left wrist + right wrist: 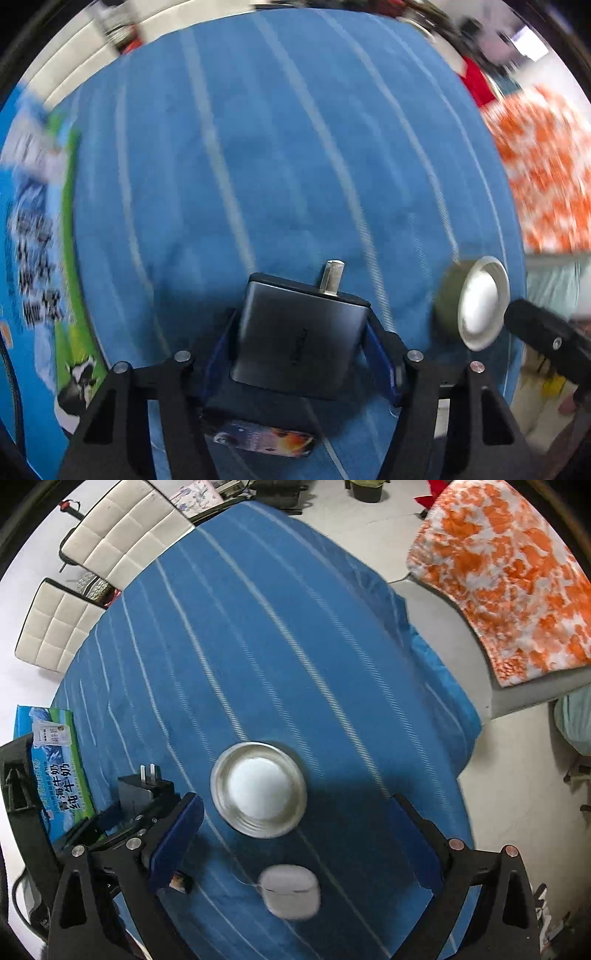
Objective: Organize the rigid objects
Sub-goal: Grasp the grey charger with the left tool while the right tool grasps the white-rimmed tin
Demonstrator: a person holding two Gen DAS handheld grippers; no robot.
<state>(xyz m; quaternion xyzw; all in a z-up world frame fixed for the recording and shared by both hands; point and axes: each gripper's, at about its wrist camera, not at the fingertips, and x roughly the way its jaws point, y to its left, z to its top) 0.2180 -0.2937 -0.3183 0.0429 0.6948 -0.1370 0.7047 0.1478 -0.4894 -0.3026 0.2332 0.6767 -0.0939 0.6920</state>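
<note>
My left gripper (301, 332) is shut on a dark grey plug charger (299, 332) with its metal prongs pointing forward, held above the blue striped tablecloth (258, 147). The same charger (142, 784) shows at the left of the right wrist view. A tin can (258, 790) with a white top stands on the cloth and appears at the right as can (472, 302). My right gripper (295, 834) is open above the cloth, the can just ahead of its fingers. A small white earbud case (290, 891) lies between its fingers, lower down. A small printed card (264, 439) lies under the left gripper.
A blue and green milk carton box (55, 768) lies along the table's left edge. White padded chairs (110, 531) stand at the far left corner. An orange and white blanket (509, 579) covers a seat to the right. The cloth stretches bare toward the far end.
</note>
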